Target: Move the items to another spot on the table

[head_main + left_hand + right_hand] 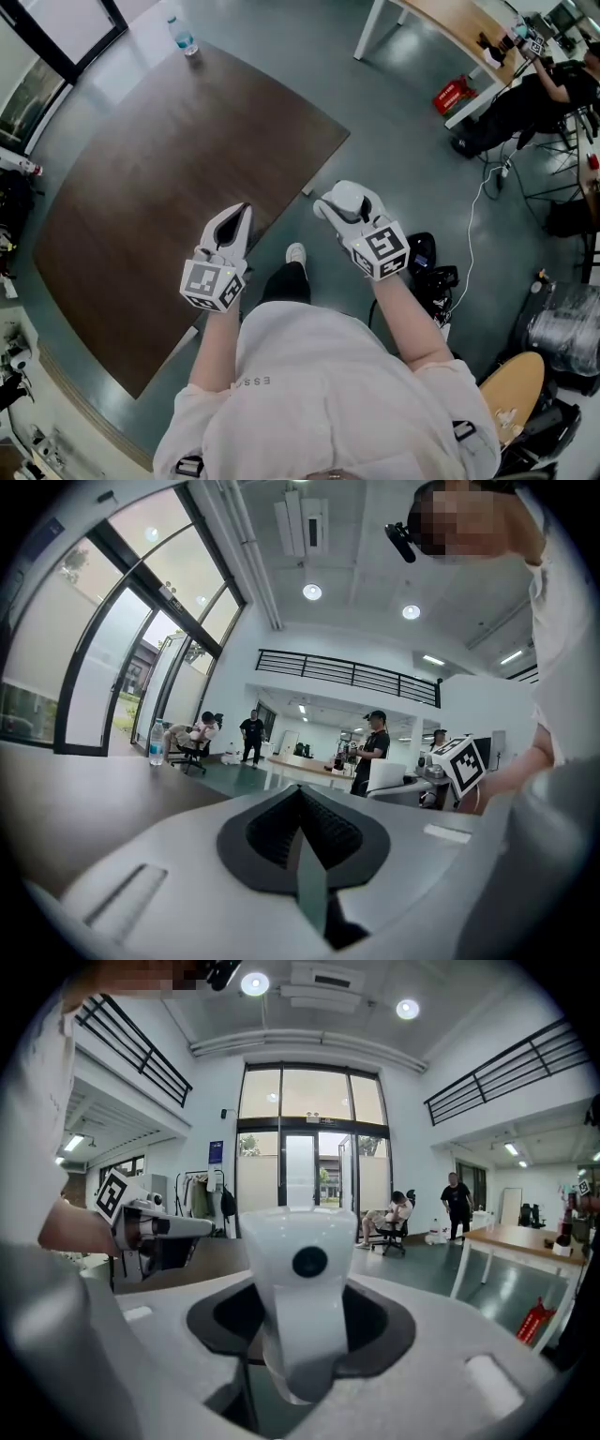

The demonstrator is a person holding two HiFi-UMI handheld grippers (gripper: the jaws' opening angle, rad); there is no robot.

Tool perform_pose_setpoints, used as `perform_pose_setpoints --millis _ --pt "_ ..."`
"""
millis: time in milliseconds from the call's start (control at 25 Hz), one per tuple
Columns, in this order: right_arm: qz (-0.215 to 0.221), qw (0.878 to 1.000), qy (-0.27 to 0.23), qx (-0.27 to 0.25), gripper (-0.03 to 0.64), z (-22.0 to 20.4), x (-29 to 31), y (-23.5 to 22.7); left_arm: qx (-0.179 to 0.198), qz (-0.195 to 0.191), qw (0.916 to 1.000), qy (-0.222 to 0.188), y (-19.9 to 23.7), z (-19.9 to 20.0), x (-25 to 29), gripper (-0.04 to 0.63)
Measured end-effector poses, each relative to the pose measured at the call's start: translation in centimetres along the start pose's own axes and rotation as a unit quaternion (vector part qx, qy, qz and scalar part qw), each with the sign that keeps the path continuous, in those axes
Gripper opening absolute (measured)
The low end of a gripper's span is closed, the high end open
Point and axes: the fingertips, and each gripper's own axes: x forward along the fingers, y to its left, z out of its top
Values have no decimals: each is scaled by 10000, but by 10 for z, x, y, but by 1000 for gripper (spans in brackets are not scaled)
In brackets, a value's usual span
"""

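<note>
In the head view the person stands at the 5 o'clock corner of the dark brown wooden table [169,159], with both forearms bent forward at waist height. The left gripper [240,216] reaches over the table's edge. The right gripper [339,210] hangs at 3 o'clock of it, off the table and over the grey floor [422,141], carrying a white glossy rounded plastic item [351,195]. A clear plastic water bottle with a blue label [185,39] stands at the table's far end, at 11 o'clock. This looks like the carrying step: the item is lifted and not yet set down. The next move probably calls for swinging it towards 10 o'clock over bare tabletop, then lowering it and letting go. In the left gripper view the left gripper [300,794] has its tongs pressed together at the tips with nothing between them, pointing level along the table, the bottle [156,742] at 9 o'clock. In the right gripper view the right gripper [302,1326] has its tongs partly apart, clamped on the white item [305,1232], whose dark round spot faces the camera.
</note>
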Motion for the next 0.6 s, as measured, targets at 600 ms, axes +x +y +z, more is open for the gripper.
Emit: perform_pose_setpoints --millis 600 --pt "462 9986 -195 -196 193 57 118 -120 288 519 9981 -149 67 42 116 14"
